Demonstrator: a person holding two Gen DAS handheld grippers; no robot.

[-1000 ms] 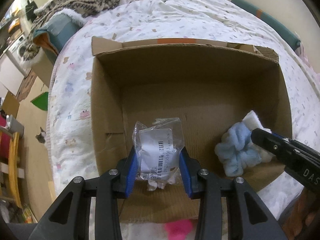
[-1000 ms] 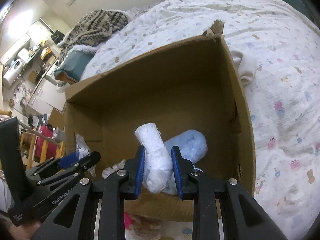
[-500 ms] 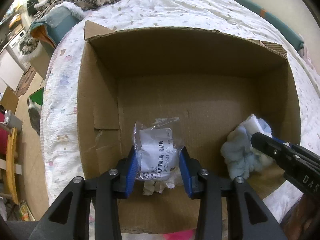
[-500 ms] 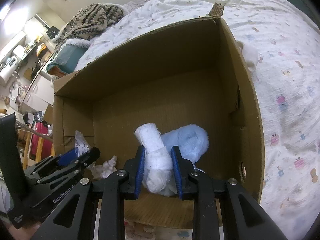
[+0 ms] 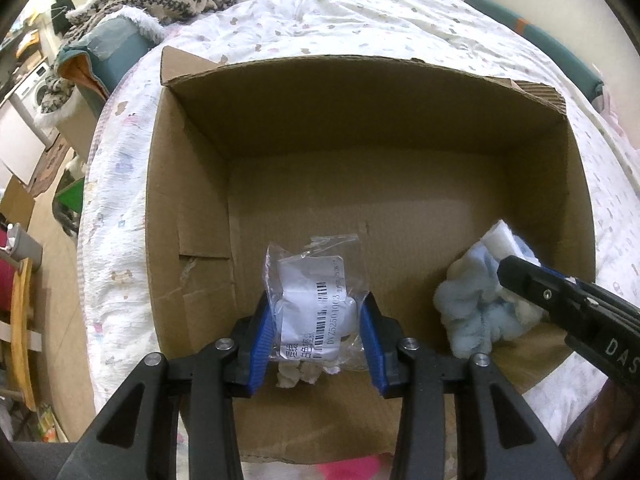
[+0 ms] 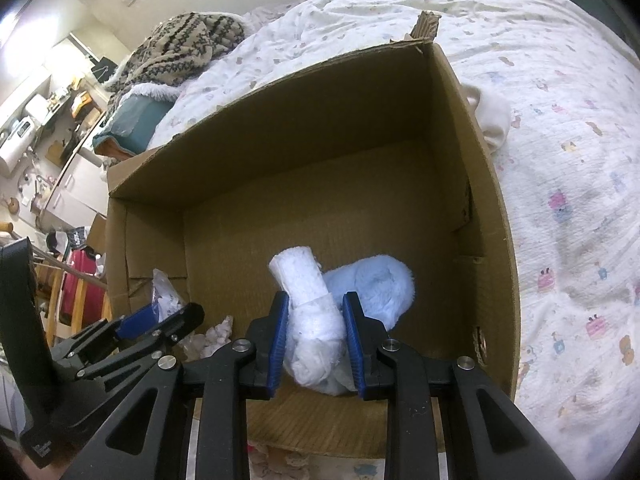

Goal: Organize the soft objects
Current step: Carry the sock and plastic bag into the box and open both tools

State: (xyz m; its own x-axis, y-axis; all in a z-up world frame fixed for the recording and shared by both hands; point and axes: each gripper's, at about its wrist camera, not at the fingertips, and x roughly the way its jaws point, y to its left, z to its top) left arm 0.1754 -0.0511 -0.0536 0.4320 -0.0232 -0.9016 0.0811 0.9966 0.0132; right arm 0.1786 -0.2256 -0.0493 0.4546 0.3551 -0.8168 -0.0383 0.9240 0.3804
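Note:
An open cardboard box [image 5: 192, 184] lies on the bed; it also shows in the right wrist view [image 6: 484, 216]. My left gripper [image 5: 316, 328] is shut on a clear plastic bag [image 5: 312, 300] with a white soft item and a barcode label, held inside the box near its front left. My right gripper [image 6: 316, 328] is shut on a white and light blue fluffy bundle [image 6: 312, 308], held inside the box at its front right. The bundle also shows in the left wrist view [image 5: 472, 308], and the left gripper shows in the right wrist view [image 6: 160, 320].
The box rests on a white patterned quilt [image 5: 400, 24]. A patterned knit blanket [image 6: 180, 48] lies on a teal pillow at the head of the bed. A white cloth [image 6: 494, 116] lies just outside the box's right wall. A pink item [image 5: 352, 468] shows in front of the box.
Both grippers have moved forward and down into the box with their loads still held. The box walls now fill more of both views.

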